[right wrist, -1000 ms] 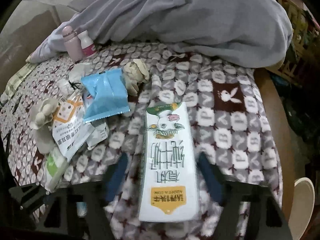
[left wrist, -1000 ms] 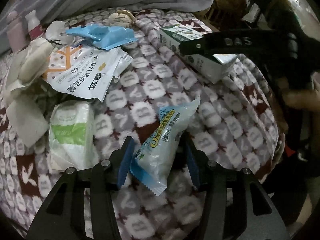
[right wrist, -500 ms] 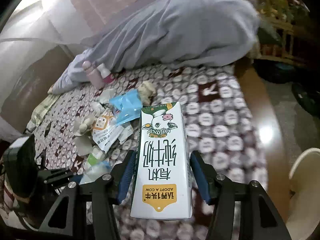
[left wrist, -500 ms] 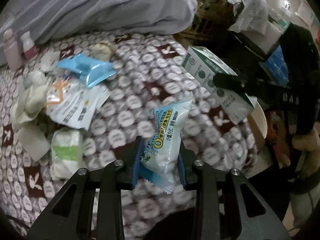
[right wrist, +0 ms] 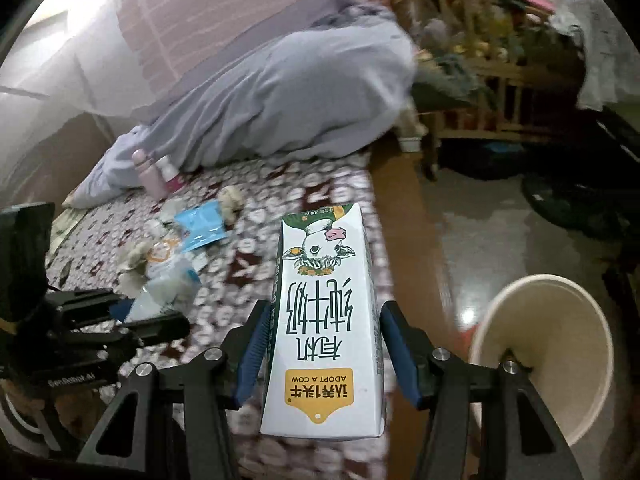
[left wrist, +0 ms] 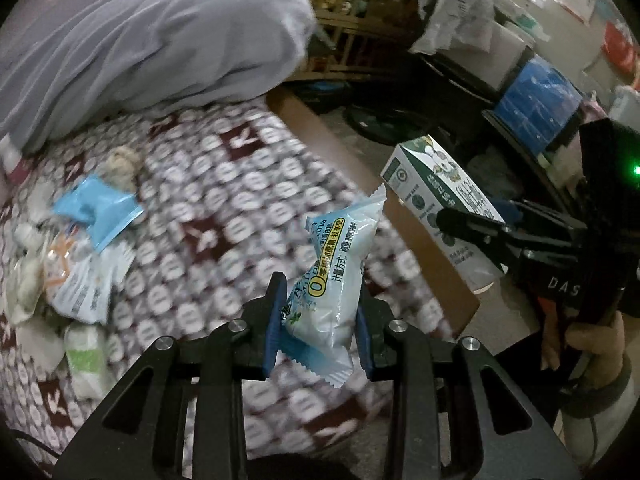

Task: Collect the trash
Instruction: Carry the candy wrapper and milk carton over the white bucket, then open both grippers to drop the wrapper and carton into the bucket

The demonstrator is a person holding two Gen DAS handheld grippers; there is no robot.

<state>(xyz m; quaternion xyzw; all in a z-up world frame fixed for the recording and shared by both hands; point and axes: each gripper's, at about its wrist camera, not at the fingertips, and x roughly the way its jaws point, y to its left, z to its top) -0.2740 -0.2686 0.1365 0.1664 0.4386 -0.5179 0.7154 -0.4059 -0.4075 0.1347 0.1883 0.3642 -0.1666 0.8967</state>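
My left gripper (left wrist: 318, 320) is shut on a pale blue and white snack packet (left wrist: 334, 276), held up above the patterned bed cover (left wrist: 208, 200). My right gripper (right wrist: 326, 344) is shut on a white milk carton (right wrist: 326, 312) with a cow picture, lifted over the bed's right edge. That carton (left wrist: 440, 216) and the right gripper (left wrist: 480, 232) show at the right of the left wrist view. A cream waste bin (right wrist: 548, 344) stands open on the floor, just right of the carton. More wrappers remain on the bed: a blue packet (left wrist: 96, 208), a white printed pouch (left wrist: 80, 276).
A grey duvet (left wrist: 152, 40) lies heaped at the bed's far side, with two small bottles (right wrist: 156, 172) beside it. The brown bed frame (left wrist: 360, 184) runs along the right edge. Wooden furniture and clutter (right wrist: 500, 68) fill the room beyond. Crumpled tissues (left wrist: 24, 280) lie at the left.
Both grippers have risen and swung right, off the bed toward the floor, each carrying its item. The left jaws closed tighter on the packet. The bin has come fully into the right view.
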